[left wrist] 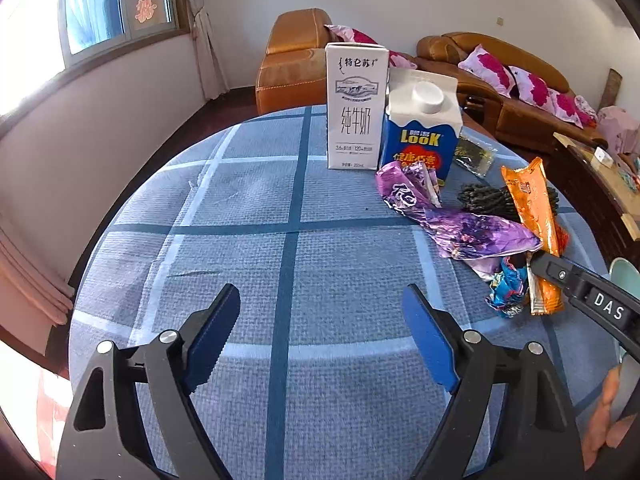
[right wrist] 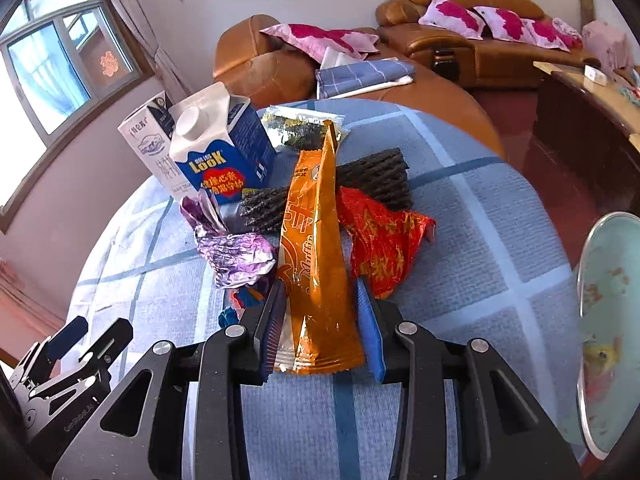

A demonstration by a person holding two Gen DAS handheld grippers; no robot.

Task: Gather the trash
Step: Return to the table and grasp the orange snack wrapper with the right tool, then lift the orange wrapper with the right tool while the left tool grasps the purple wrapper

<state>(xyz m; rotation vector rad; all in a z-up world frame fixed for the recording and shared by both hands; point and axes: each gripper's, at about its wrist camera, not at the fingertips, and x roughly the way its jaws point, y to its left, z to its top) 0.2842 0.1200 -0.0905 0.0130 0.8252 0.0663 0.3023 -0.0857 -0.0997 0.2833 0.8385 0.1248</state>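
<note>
Trash is piled on a round table with a blue checked cloth (left wrist: 248,200). A long orange wrapper (right wrist: 316,240) lies between the pads of my right gripper (right wrist: 320,284), which press on its two edges near the lower end. Beside it lie a crumpled purple wrapper (right wrist: 236,256), a red wrapper (right wrist: 380,240) and a small blue wrapper (left wrist: 506,292). A white milk carton (left wrist: 356,108) and a blue Look carton (left wrist: 420,132) stand upright behind them. My left gripper (left wrist: 322,296) hangs open over bare cloth, left of the pile.
A black twisted bundle (right wrist: 372,176) and a clear seaweed packet (right wrist: 300,128) lie behind the wrappers. A pale green plate (right wrist: 608,320) sits at the table's right edge. Brown sofas (right wrist: 460,40) and a wooden side table (right wrist: 592,120) stand beyond.
</note>
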